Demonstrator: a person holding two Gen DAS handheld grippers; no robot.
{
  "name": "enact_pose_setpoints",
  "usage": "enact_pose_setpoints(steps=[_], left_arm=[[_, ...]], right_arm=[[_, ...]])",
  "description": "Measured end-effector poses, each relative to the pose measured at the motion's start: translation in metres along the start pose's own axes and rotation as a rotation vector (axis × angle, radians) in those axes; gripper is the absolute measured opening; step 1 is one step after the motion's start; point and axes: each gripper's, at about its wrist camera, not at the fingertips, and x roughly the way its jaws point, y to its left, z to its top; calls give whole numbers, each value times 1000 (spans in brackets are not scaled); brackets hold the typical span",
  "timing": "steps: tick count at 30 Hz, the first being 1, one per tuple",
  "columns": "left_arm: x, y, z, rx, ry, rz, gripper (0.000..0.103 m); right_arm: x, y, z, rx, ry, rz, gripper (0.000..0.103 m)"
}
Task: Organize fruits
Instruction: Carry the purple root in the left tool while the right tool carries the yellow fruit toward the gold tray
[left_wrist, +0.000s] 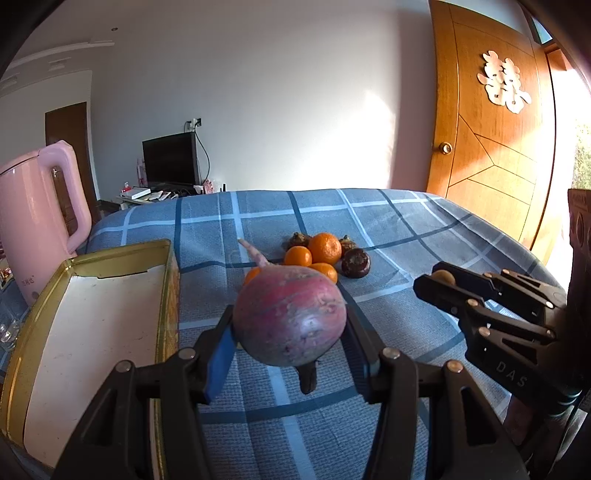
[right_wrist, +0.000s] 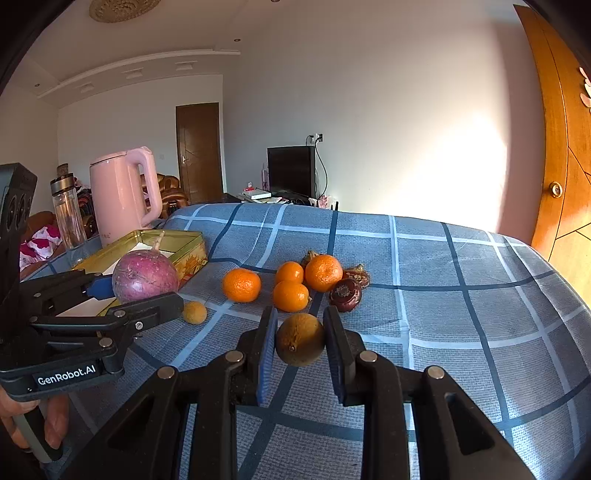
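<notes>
Gripping a purple-red radish (left_wrist: 290, 314) between its blue pads, the left claw (left_wrist: 291, 332) holds it above the blue checked table (left_wrist: 406, 229), just right of an open gold tin (left_wrist: 168, 280) with a white lining. The radish's pale root tip points away toward the far side. In the right wrist view the same radish (right_wrist: 144, 277) sits in front of the tin (right_wrist: 192, 247), with the left claw (right_wrist: 147, 295) clamped on its sides and a hand (right_wrist: 51, 421) on the handle below.

The right claw (right_wrist: 300, 341) is closed on a small brownish-green round fruit (right_wrist: 300, 339), its pads pressing both sides (the fruit looks lifted clear of the cloth, though I cannot be sure). From the left wrist view that claw (left_wrist: 436, 282) shows at the right with the fruit (left_wrist: 442, 277) peeking out at its tip.

Beyond the claws, four oranges (right_wrist: 323, 272) lie bunched at the table's middle, with dark brown fruits (right_wrist: 345, 294) touching them on the right. A small tan fruit (right_wrist: 194, 312) rests alone near the left claw.

At the far left stand a pink kettle (right_wrist: 120, 195) and a clear bottle (right_wrist: 68, 210). A wooden door (left_wrist: 491, 147) fills the right.
</notes>
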Motion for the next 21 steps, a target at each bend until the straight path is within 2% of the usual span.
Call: enact_pose_setpoints(steps=[21], left_arm=[[-21, 0, 1, 19, -42, 19, 56]], right_arm=[[-16, 11, 2, -4, -39, 28, 27]])
